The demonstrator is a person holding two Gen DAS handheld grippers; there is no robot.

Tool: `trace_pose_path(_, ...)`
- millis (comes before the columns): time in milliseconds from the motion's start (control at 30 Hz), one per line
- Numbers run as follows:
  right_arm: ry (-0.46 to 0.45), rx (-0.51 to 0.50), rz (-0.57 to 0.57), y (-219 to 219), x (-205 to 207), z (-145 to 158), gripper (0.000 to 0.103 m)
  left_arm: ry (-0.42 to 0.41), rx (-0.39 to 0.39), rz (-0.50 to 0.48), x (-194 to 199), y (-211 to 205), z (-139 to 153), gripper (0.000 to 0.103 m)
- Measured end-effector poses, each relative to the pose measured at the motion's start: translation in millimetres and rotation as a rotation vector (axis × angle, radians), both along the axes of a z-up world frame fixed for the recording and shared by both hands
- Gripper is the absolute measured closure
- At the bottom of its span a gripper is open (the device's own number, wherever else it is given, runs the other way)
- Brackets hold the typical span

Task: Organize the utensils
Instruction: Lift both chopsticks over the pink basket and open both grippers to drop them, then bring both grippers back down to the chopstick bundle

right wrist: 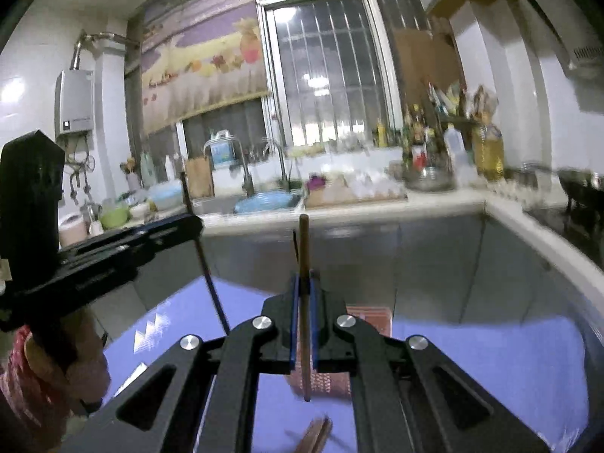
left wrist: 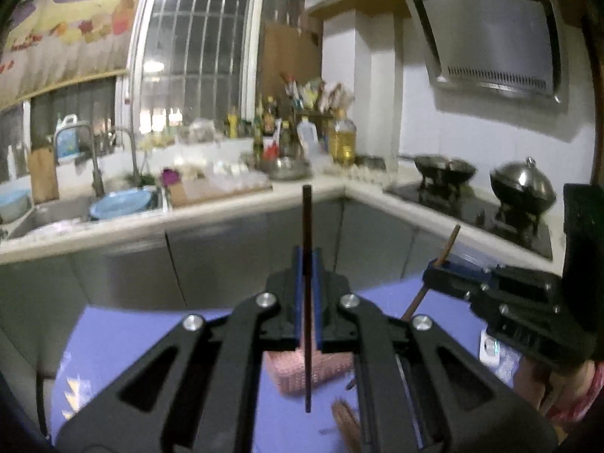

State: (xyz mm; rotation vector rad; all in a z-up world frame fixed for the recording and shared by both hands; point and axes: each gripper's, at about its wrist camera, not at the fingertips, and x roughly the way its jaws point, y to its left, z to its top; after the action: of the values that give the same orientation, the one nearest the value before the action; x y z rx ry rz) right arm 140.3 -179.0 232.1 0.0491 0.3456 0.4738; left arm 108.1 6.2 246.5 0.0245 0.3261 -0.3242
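Dark and thin, the black chopstick (left wrist: 307,302) stands upright at the centre of the left wrist frame, pinched between the blue pads (left wrist: 298,294) of the left gripper (left wrist: 307,260), which is closed on its middle, with stick showing above and below the jaws. In the right wrist view the right gripper (right wrist: 305,283) is likewise clamped on a brown wooden chopstick (right wrist: 305,302), upright at frame centre. Both sticks look light, stiff and smooth; held at one narrow point, they could pivot or slip, so a mid-length hold seems the steadier choice. Below them, low in both frames, loose brown chopsticks (left wrist: 345,422) lie on the purple tablecloth (left wrist: 113,339). Just beyond sits a pink woven basket (left wrist: 324,370), seemingly their destination. Farther off runs the kitchen counter (left wrist: 226,211).
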Motion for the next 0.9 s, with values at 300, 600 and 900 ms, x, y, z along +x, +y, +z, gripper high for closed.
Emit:
trace_pose_path(300, 0.112, -0.074, -0.006, 36, 91, -29, 0.097, 0.096, 0.043, 0.072, 86, -21, -30, 0.099)
trace_pose_path(600, 0.316, 0.025, -0.033, 25, 116, -74, 0.094, 0.202, -0.009, 0.177, 101, -4, -70, 0.061)
trace_pose_path(900, 0.132, 0.153, -0.054, -15, 34, -37, 0.018, 0.064, -0.145, 0.184, 4, 34, -46, 0.055)
